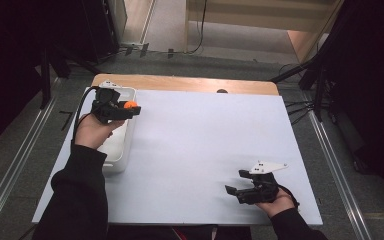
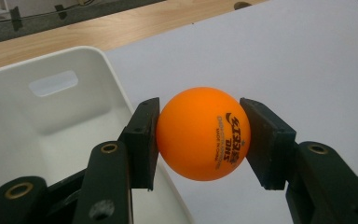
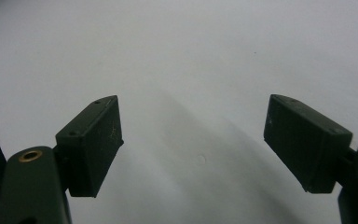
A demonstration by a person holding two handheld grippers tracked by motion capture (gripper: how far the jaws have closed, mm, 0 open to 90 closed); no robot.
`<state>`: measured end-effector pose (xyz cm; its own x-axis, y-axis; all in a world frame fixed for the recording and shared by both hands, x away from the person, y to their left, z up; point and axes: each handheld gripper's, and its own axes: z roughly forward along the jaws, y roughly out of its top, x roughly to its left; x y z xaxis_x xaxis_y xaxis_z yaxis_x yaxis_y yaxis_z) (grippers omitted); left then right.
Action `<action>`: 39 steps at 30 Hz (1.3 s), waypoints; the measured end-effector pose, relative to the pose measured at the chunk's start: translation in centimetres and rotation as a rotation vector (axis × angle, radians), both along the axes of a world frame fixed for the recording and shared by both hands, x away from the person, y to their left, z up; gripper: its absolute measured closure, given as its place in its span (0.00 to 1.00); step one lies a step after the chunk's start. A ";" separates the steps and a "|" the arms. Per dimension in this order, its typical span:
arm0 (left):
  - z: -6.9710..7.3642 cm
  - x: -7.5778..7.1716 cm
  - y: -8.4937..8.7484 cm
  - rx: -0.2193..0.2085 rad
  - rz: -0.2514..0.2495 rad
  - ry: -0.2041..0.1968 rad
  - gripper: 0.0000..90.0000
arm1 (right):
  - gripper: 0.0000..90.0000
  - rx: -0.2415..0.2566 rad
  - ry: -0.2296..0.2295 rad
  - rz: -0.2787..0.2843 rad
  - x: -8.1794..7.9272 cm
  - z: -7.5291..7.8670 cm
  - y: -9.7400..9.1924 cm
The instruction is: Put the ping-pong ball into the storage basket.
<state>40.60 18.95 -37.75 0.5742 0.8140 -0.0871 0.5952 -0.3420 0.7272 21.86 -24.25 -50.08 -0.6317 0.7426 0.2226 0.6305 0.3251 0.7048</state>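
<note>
An orange ping-pong ball (image 2: 201,133) with dark print is clamped between the jaws of my left gripper (image 2: 200,140). In the high view that left gripper (image 1: 128,108) holds the ball (image 1: 130,105) over the right rim of a white plastic bin (image 1: 116,155) at the table's left side. The bin's inside (image 2: 51,126) looks bare where it shows. My right gripper (image 1: 234,182) rests low near the table's front right, and in its own view the jaws of the right gripper (image 3: 193,144) stand wide apart with nothing between them over the white surface.
A white sheet (image 1: 200,145) covers the table, with a wooden strip (image 1: 180,82) along the far edge. Dark stands and cables lie on the floor beyond and to the right (image 1: 305,105).
</note>
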 end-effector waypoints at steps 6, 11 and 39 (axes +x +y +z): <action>-0.1 0.2 0.6 0.002 0.039 0.005 0.56 | 0.20 0.000 0.000 0.000 0.0 0.0 0.0; -0.1 0.3 1.0 0.012 0.059 0.000 0.56 | 0.20 0.000 0.000 0.000 0.0 0.0 0.0; -0.6 1.0 3.9 0.010 0.174 -0.007 0.56 | 0.20 -0.007 0.000 -0.005 0.0 0.0 0.1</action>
